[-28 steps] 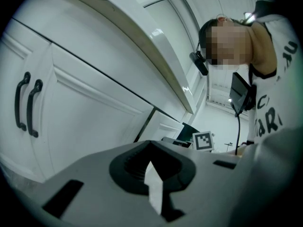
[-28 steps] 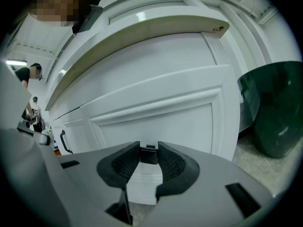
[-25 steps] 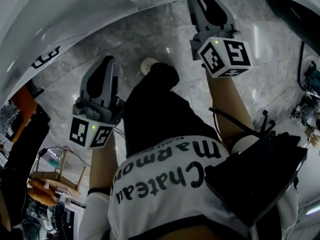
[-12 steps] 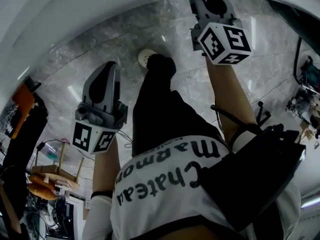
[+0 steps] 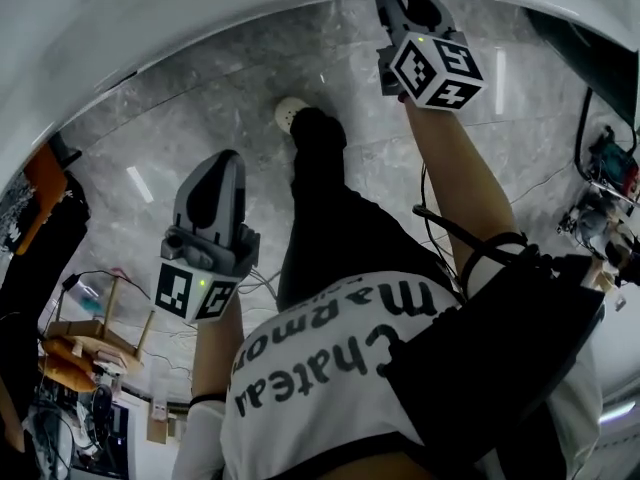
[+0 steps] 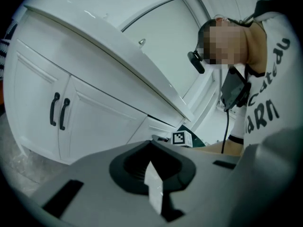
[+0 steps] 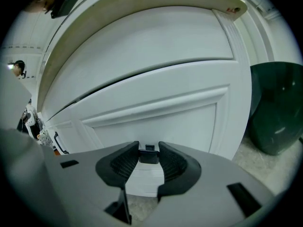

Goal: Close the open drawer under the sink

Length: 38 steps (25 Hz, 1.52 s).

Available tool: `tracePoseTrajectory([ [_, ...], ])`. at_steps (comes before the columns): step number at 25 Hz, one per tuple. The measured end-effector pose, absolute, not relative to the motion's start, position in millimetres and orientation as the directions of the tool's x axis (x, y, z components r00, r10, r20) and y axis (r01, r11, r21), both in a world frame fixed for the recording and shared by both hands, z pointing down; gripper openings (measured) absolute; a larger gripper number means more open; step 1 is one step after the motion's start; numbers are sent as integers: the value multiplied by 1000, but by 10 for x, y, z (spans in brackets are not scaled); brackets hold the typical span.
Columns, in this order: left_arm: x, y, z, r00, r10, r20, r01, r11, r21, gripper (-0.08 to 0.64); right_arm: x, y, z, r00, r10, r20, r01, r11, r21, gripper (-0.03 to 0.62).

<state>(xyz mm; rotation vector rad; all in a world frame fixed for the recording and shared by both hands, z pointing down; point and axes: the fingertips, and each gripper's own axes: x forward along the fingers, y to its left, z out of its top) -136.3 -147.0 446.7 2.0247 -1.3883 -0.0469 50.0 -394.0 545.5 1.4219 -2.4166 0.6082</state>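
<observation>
A white drawer front (image 7: 156,117) fills the right gripper view, with a thin dark gap along its top edge. Its small dark handle (image 7: 149,156) sits between the pads of my right gripper (image 7: 149,148), whose jaws have just been opening. In the head view that right gripper (image 5: 410,3) reaches under the white counter edge (image 5: 200,18), its tips hidden. My left gripper (image 5: 220,163) hangs over the floor away from the cabinet, with its jaws together and nothing held. The left gripper (image 6: 151,145) looks along the cabinet front.
Two white cabinet doors with black handles (image 6: 59,111) stand left of the drawer. A dark green bin (image 7: 277,108) stands right of the cabinet. The person's leg and shoe (image 5: 292,116) rest on the marble floor (image 5: 180,118). A wooden stool (image 5: 90,343) and cables lie at the left.
My left gripper has drawn back from the cabinet, toward the person in the head view. The right gripper stays at the drawer under the counter edge.
</observation>
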Motion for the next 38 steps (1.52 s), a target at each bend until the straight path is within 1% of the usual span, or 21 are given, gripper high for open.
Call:
tracePoseTrajectory([
  [5, -1373, -1368, 4429, 403, -859, 317, -817, -181, 548, 8, 528, -4002, 5528, -500, -755, 424, -866, 428, -258, 146],
  [9, -1352, -1298, 4321, 398, -868, 299, -822, -192, 535, 8, 516, -4056, 5643, -512, -714, 477, -859, 436, -270, 146],
  [13, -1358, -1140, 4025, 381, -879, 286, -834, -194, 517, 8, 587, -3991, 5545, -525, -700, 484, -851, 430, -302, 138],
  [16, -1392, -1032, 3750, 376, -888, 267, -844, -209, 494, 8, 660, -3853, 5361, -523, -682, 511, -852, 436, -290, 133],
  [17, -1405, -998, 3680, 373, -891, 259, -847, -212, 488, 8, 666, -3793, 5313, -521, -670, 529, -852, 447, -273, 120],
  [19, -1404, -952, 3548, 367, -898, 240, -851, -221, 476, 8, 672, -3677, 5203, -515, -652, 557, -851, 467, -240, 53],
  [22, -1324, -919, 3310, 374, -906, 198, -853, -253, 456, 8, 692, -3501, 4952, -525, -639, 562, -843, 484, -237, 19],
  [26, -1177, -843, 2976, 404, -902, 153, -850, -308, 427, 8, 738, -3220, 4431, -575, -637, 514, -813, 516, -269, 12],
  [31, -1007, -730, 2578, 429, -898, 101, -843, -358, 403, 8, 852, -2791, 3534, -654, -652, 384, -755, 593, -280, 11],
  [36, -803, -534, 2045, 446, -894, 48, -850, -406, 334, 8, 1230, -2287, 2651, -657, -705, 267, -751, 583, -310, 11],
  [38, -756, -448, 1900, 448, -893, 48, -854, -411, 319, 8, 1376, -2089, 2417, -651, -720, 239, -753, 574, -323, 11],
])
